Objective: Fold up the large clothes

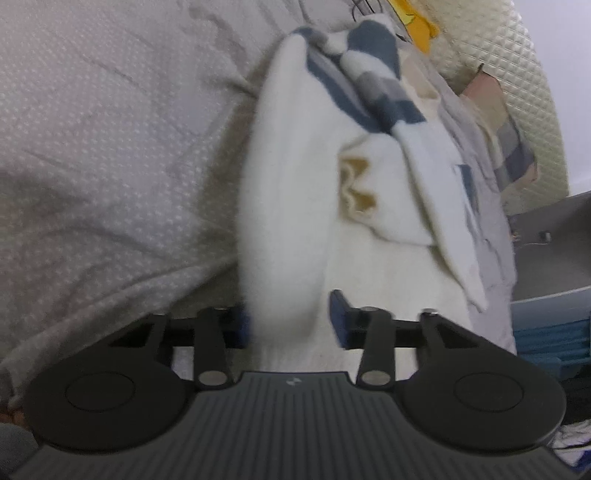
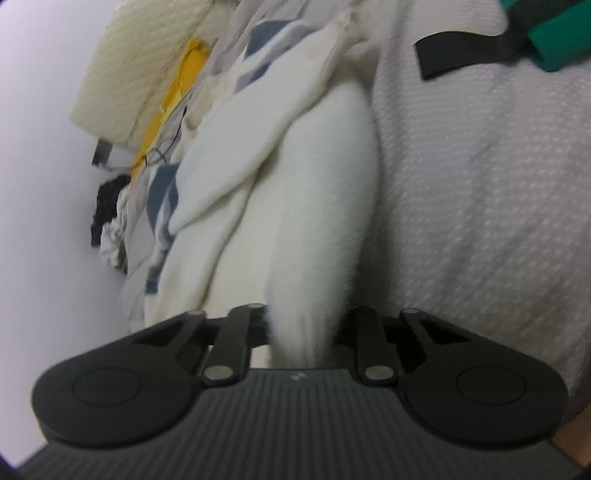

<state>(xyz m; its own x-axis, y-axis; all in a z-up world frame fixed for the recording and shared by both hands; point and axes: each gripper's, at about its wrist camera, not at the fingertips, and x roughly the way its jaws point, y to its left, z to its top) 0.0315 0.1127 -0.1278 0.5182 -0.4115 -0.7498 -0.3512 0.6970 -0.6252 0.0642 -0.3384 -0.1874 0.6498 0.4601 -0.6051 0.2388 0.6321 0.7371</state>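
Note:
A large white fleecy garment (image 1: 295, 184) with blue and grey stripes near its far end lies rumpled on the bed. A thick fold of it runs up between the blue pads (image 1: 338, 317) of my left gripper (image 1: 290, 325), which is shut on that fold; the left-hand pad is mostly hidden by cloth. In the right wrist view the same white garment (image 2: 325, 184) runs down into my right gripper (image 2: 306, 332). That gripper is shut on a bunched white edge, and the cloth hides both fingertips.
The pale dotted bed sheet (image 1: 110, 147) (image 2: 480, 184) spreads beside the garment. More clothes are heaped by the quilted cream headboard (image 1: 498, 55) (image 2: 122, 74), among them a yellow piece (image 1: 417, 22) (image 2: 184, 74). A green object with a black strap (image 2: 461, 55) lies on the sheet.

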